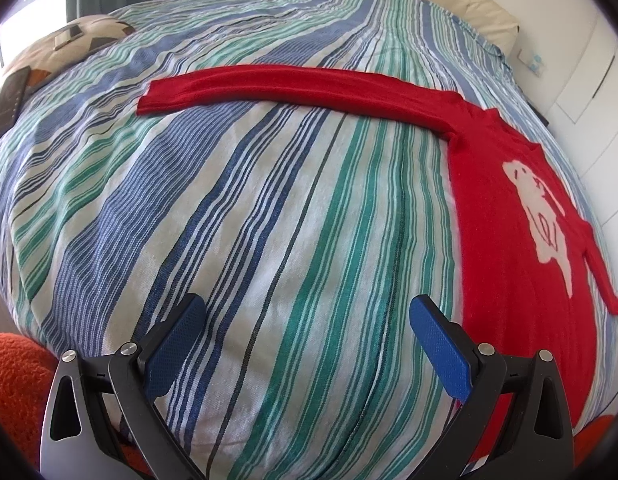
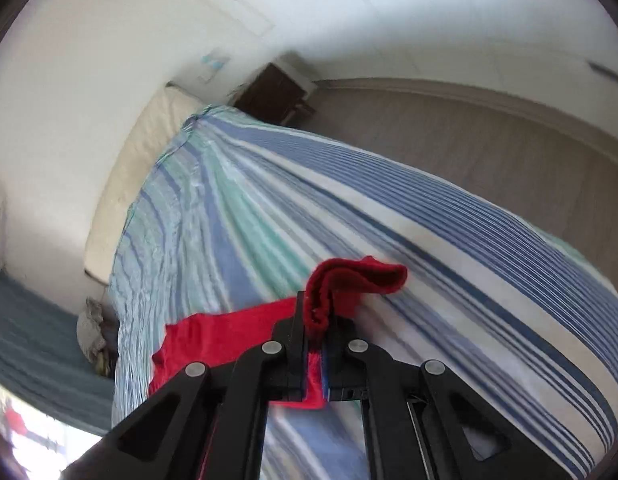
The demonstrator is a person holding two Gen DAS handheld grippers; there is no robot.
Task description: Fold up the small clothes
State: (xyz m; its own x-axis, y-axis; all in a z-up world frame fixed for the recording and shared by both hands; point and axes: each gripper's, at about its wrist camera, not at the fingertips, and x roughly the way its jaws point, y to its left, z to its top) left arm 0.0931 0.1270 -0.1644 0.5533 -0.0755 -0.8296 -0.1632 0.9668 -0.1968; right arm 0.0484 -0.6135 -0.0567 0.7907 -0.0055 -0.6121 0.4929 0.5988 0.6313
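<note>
Red sweater [image 1: 509, 216]: lies flat on the striped bedspread [image 1: 269, 220], one sleeve stretched out across it. Your left gripper [image 1: 307, 316]: jaws apart, holding nothing, above the bedspread. Your right gripper [image 2: 318, 320]: clamped on a red sweater cuff [image 2: 349, 280].

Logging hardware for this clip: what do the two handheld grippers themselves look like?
The left gripper has black plastic linkage arms with triangular cut-outs, round silver pivot pins, and blue dimpled finger pads. The right gripper shows the same black arms, cut-outs and silver pins, with a sliver of blue pad. No cables, markings or sleeves are visible.
</note>
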